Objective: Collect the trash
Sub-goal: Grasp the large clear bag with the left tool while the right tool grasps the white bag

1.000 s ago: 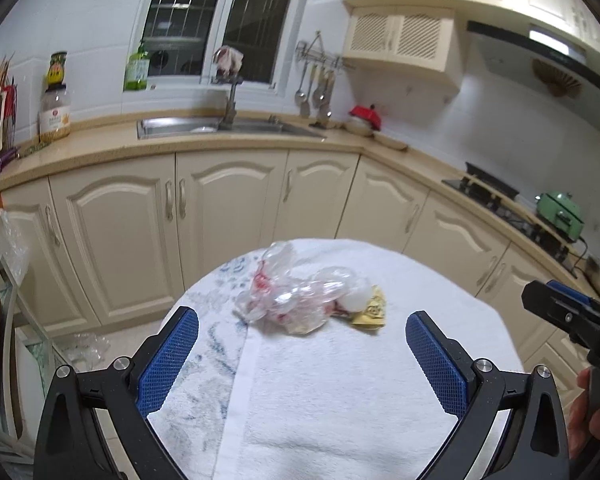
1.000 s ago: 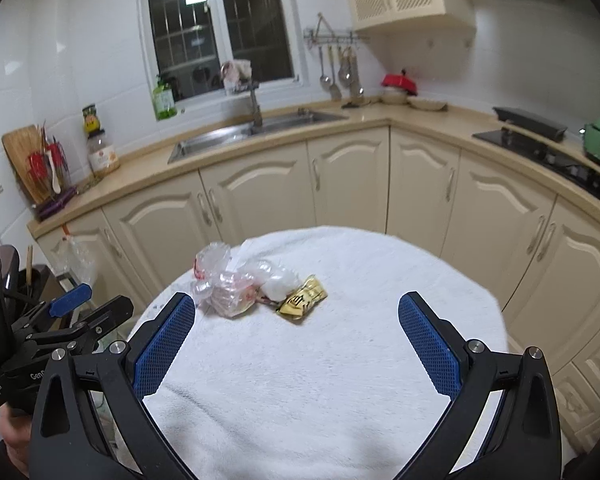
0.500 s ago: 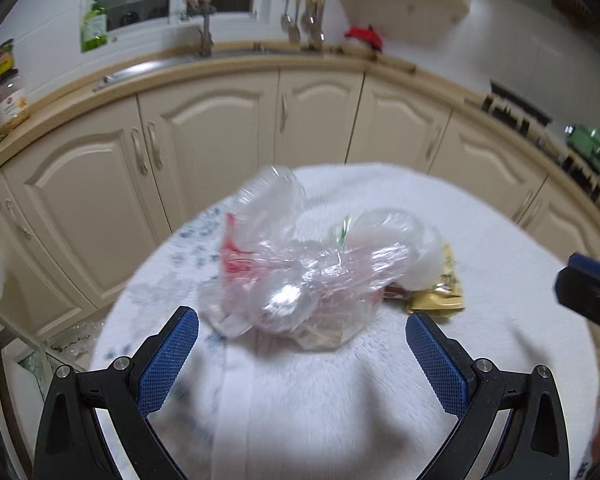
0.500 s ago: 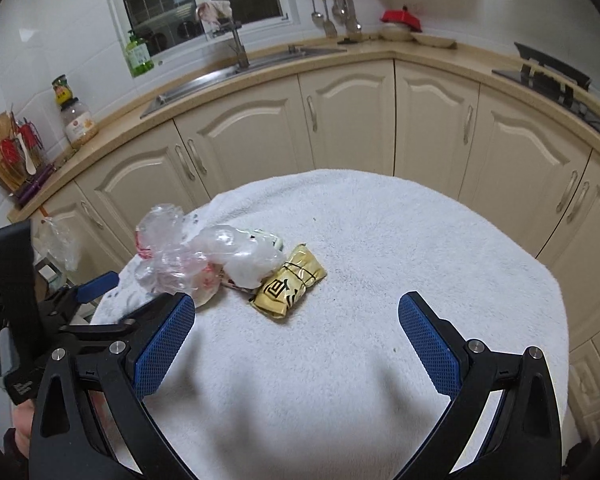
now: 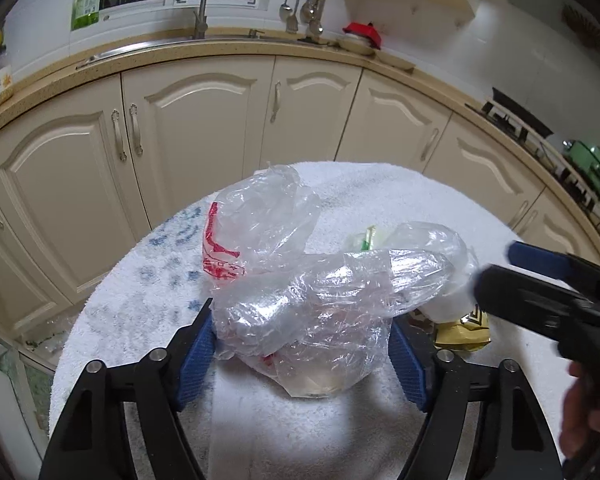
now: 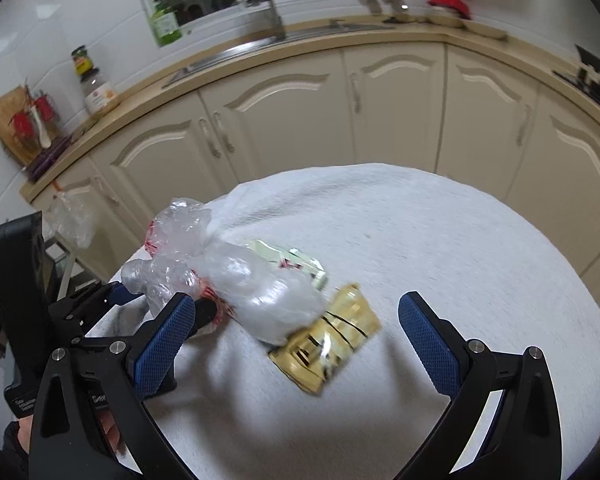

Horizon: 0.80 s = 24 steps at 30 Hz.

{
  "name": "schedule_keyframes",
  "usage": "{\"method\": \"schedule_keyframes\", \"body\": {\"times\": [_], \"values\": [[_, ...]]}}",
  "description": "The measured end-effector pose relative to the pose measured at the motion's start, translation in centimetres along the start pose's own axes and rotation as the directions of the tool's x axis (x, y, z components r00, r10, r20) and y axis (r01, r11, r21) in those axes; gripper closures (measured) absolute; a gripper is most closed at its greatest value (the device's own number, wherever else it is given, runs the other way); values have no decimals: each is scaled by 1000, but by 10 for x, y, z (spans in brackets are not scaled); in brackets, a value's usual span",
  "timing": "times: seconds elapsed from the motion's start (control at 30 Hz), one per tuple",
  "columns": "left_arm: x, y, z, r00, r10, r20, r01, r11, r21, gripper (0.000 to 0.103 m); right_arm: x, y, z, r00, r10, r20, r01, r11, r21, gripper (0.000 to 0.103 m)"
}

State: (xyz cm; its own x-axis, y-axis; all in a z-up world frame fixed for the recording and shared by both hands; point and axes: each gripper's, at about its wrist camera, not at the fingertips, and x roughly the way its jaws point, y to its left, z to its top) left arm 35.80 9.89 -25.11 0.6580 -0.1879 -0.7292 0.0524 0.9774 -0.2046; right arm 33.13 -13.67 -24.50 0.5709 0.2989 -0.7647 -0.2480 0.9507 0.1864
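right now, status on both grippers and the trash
Left gripper closing around clear plastic bag. Right gripper open above gold wrapper, not gripping. Nothing in the way on white towel.

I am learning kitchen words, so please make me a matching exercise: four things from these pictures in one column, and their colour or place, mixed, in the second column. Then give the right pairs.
Things:
1. plastic bag
2. snack wrapper
3. bottle
4. white cloth

Descriptions:
A. gold, flat on the table
B. covers the round table
C. green, on the window sill
D. clear with red print, between the closing jaws of the left gripper

Pairs: 1-D, 2-A, 3-C, 4-B
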Motion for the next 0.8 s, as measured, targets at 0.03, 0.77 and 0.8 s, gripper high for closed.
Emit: {"method": "schedule_keyframes", "body": {"times": [0.03,0.77,0.8], "values": [[0,2,1,1000,0,2,0,1000,-4,32,7,4,3,1000,5,-5,-5,1000,-17,2],[-74,-22,-38,995,3,101,-2,1000,-13,34,-59,16,-36,993,105,54,-105,994,4,54],[-80,-27,-40,994,-1,112,1,1000,-6,34,-67,14,-39,993,100,64,-100,995,6,54]]}}
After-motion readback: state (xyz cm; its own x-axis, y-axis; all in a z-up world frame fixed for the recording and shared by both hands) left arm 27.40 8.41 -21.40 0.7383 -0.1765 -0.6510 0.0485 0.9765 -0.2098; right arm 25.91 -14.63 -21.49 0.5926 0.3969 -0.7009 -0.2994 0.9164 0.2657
